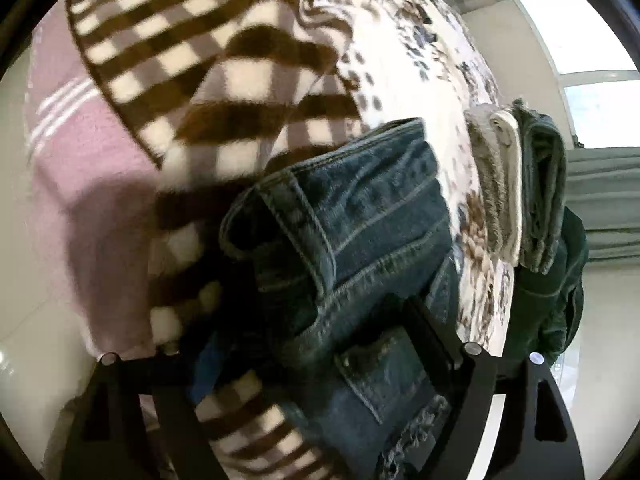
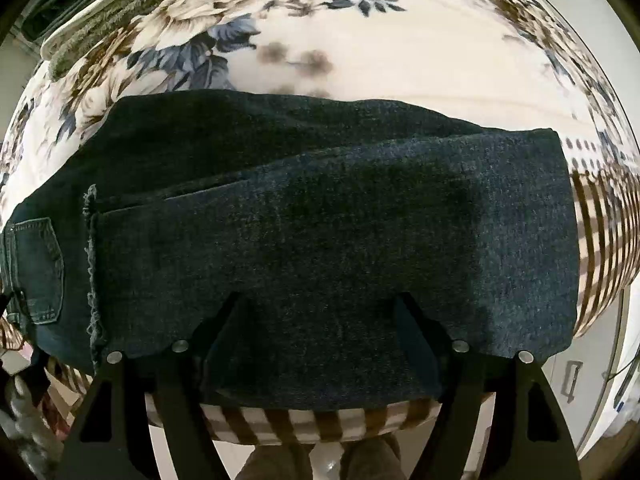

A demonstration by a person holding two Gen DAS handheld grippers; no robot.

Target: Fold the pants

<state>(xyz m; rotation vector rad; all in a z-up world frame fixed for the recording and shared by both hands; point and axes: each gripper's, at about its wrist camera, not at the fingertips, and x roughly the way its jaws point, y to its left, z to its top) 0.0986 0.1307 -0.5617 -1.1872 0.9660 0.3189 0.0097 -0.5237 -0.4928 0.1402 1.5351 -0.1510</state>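
Already folded lengthwise, the dark denim pants [image 2: 320, 216] lie across a floral bedspread [image 2: 380, 52] — frayed hem and a back pocket show at the left of the right wrist view. The right gripper [image 2: 320, 320] has its jaws spread wide, with the near edge of the denim lying over the tips. The left gripper [image 1: 304, 344] is also wide open around the bunched waistband and pocket; whether it presses the cloth cannot be told. A brown checked blanket [image 1: 192, 80] lies underneath, and folded towels [image 1: 516, 184] sit beyond — blurred.
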